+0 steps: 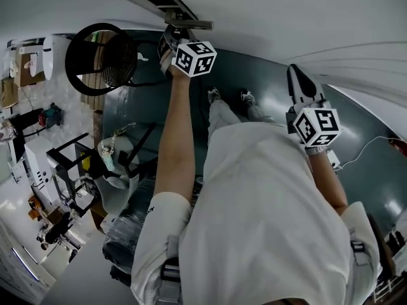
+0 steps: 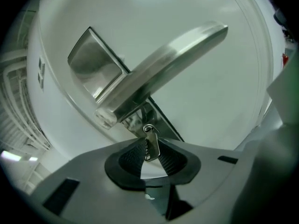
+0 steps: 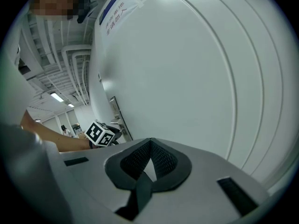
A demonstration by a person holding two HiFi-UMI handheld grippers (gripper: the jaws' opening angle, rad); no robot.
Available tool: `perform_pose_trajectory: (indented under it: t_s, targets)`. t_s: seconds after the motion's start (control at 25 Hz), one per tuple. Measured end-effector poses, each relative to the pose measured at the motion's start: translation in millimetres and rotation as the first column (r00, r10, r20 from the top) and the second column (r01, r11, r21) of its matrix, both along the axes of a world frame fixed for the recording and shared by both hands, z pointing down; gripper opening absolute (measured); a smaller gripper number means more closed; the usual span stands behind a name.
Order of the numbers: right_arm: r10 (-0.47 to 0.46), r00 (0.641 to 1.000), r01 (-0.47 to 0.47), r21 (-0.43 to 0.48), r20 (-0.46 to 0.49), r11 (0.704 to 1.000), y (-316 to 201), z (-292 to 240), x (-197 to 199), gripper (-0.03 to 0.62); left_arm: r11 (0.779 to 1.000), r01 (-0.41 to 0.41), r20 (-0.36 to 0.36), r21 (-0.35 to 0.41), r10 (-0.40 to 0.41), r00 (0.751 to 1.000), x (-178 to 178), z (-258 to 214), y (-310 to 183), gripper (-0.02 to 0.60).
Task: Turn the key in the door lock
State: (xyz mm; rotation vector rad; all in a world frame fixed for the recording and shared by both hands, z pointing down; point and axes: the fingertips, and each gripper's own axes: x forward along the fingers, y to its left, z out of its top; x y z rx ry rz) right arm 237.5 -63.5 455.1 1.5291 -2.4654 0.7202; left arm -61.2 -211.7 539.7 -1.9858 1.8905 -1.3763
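One key (image 2: 151, 144) in play, and it sits at the metal lock plate (image 2: 91, 62), just under the single lever handle (image 2: 168, 71) of the one white door (image 2: 210, 101). The left tongs (image 2: 150, 143) have it pinched flat between both pads, closed only as far as the key's head allows. The right tongs (image 3: 150, 143), second of the two pairs, hang well off to the right of the handle beside that same door, tips pressed together on nothing, and each pair carries one marker cube, left (image 1: 194, 57) and right (image 1: 316, 127).
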Motion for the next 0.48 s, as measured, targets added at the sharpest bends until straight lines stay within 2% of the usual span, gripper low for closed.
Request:
perform_pose_trajectory:
  t_s: [0.2,0.36,0.48]
  targets:
    - [0.025,1.000,-0.025,-0.001,-0.005,1.000,12,10,-10,-0.008,1.000,-0.019,-0.174,-0.019,0.015,0.985,-8,9,7,0.084]
    - [0.058,0.998,-0.058,0.002,-0.014,0.998,13,6,-13,-0.008,0.999,-0.026,-0.359,-0.031,0.013,0.933,-8,7,5,0.080]
    - [0.076,0.997,-0.076,0.006,-0.024,0.997,15,2,-22,-0.008,0.998,-0.048,-0.446,-0.037,0.027,0.895,-7,6,6,0.081]
